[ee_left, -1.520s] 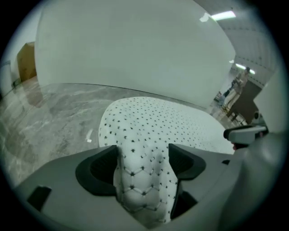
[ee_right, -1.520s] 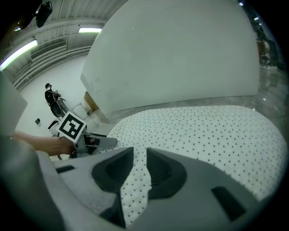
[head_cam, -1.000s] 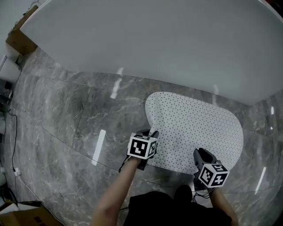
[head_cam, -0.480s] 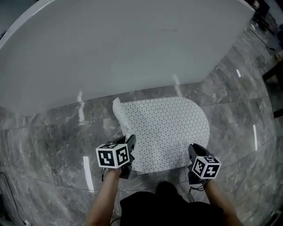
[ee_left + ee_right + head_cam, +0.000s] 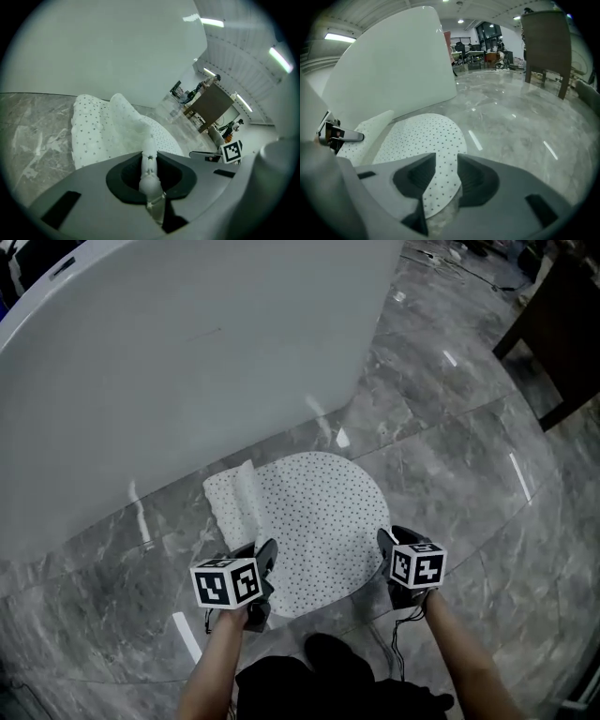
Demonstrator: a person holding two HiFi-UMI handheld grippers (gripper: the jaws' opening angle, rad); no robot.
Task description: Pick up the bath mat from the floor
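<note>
The white dotted bath mat (image 5: 323,512) lies on the grey marble floor beside the tub. Its left edge (image 5: 234,498) is raised and folded over. My left gripper (image 5: 265,561) is shut on the mat's near-left edge; in the left gripper view the mat (image 5: 103,131) runs up as a thin pinched strip between the jaws (image 5: 150,159). My right gripper (image 5: 386,545) is at the mat's near-right edge. Its jaws are opening, and a flap of the mat (image 5: 417,133) lies loosely in the gap of that gripper (image 5: 446,161).
A large white bathtub (image 5: 169,362) fills the upper left, close behind the mat. Dark wooden furniture (image 5: 562,334) stands at the upper right. The person's dark shoe (image 5: 323,652) is just below the mat. Glossy marble floor (image 5: 469,456) spreads to the right.
The view has swung so the tub now sits at the left. The mat's left edge has come up and folded over in the left gripper. The right gripper has reached the mat's right edge.
</note>
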